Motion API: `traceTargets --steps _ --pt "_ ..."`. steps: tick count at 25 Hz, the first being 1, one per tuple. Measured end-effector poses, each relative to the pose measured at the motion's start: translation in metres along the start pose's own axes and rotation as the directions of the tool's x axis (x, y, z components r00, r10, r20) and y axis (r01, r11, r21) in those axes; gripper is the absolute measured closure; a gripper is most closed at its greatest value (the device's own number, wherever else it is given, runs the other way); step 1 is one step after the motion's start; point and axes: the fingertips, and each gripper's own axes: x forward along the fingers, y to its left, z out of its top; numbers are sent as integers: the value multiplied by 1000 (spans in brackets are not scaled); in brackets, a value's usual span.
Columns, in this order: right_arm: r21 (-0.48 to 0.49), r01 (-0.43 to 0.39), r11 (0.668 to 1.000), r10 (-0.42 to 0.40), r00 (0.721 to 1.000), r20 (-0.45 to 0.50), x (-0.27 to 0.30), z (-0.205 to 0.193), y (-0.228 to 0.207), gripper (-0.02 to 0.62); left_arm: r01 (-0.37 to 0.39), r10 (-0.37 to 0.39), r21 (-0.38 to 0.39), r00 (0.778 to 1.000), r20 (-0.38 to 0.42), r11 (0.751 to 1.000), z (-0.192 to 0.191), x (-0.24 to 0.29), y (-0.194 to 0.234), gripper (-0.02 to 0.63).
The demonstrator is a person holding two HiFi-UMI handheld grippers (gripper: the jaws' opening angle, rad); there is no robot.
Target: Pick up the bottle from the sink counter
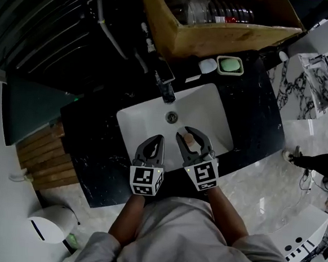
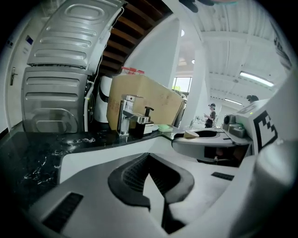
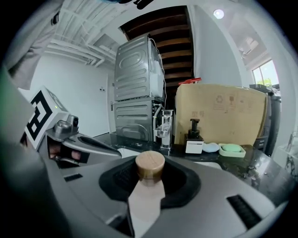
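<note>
A small pale bottle (image 3: 145, 202) with a round wooden cap (image 3: 149, 165) stands upright between the dark pads of my right gripper (image 3: 149, 186), which is shut on it. In the head view the bottle (image 1: 189, 140) and my right gripper (image 1: 192, 142) hang over the front of the white sink basin (image 1: 213, 112). To their left my left gripper (image 1: 153, 145) is shut with nothing in it, also over the basin's front edge. In the left gripper view its fingertips (image 2: 151, 197) meet, and the right gripper with the bottle shows at the right.
A chrome faucet (image 1: 166, 87) stands behind the basin on the black marble counter (image 1: 92, 139). A green soap dish (image 1: 230, 65), a white soap (image 1: 207, 65) and a black pump dispenser (image 3: 194, 139) sit in front of a large cardboard box (image 1: 217, 33). Stacked grey machines (image 3: 137, 93) stand at the left.
</note>
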Motion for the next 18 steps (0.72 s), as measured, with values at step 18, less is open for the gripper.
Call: traceTargets --steps 18 --pt "-44 -136 990 140 986 88 -42 11 -53 471 -217 218 -31 973 75 976 35 18 -42 592"
